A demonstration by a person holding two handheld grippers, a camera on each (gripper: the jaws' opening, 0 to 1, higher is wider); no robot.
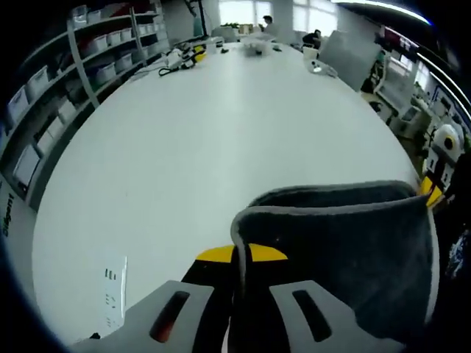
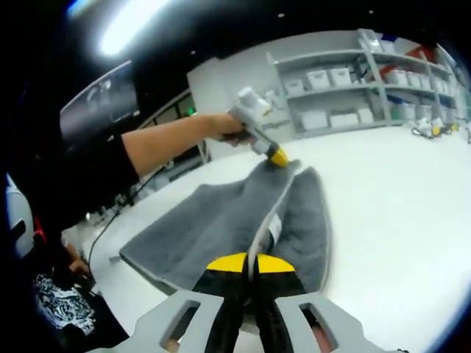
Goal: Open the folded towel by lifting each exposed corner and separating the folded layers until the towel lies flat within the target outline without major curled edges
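Gray towel [image 2: 221,220] hung stretched just above the white table [image 1: 184,162], pinched at both ends. Left gripper [image 1: 241,259] clamped tight on the towel's far edge; right gripper [image 2: 249,266] likewise closed on the near edge. Shelves [image 2: 346,95] stood beyond the table.

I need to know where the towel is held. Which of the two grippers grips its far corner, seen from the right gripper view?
The left gripper, reaching in on the person's arm, pinches the gray towel at its far corner; the right gripper clamps the near edge.
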